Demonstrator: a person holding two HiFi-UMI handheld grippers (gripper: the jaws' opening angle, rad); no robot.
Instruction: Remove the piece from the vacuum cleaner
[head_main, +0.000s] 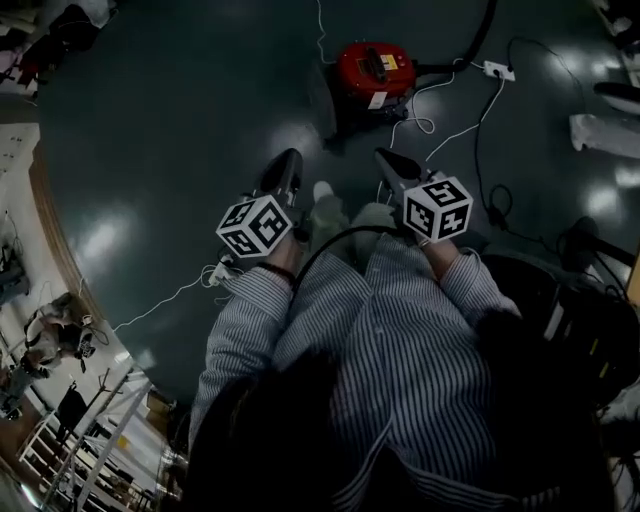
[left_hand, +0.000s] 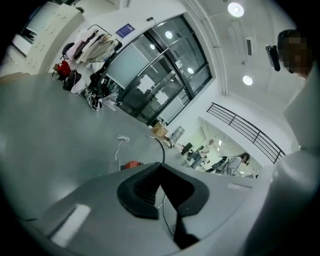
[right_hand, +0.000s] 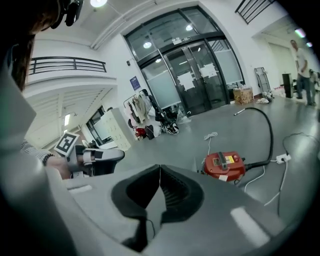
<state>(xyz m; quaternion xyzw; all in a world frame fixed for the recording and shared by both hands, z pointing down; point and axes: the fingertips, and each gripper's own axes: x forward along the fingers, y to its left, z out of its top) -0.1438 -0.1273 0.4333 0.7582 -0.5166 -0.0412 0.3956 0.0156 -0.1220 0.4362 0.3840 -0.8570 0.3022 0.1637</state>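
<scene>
Two grippers held out ahead of the striped shirt (head_main: 400, 340), head view: left gripper (head_main: 287, 165) and right gripper (head_main: 388, 160) side by side, tips angled forward and down. Red vacuum cleaner (head_main: 372, 72) on the floor (head_main: 180, 120) ahead, well apart from both; black hose (head_main: 478, 45) leaving its right side.

Left gripper view: jaws together, nothing between; only a red sliver of the vacuum cleaner above the gripper body.

Right gripper view: jaws together, empty. Vacuum cleaner ahead and to the right, long axis left to right, hose end pointing right.
</scene>
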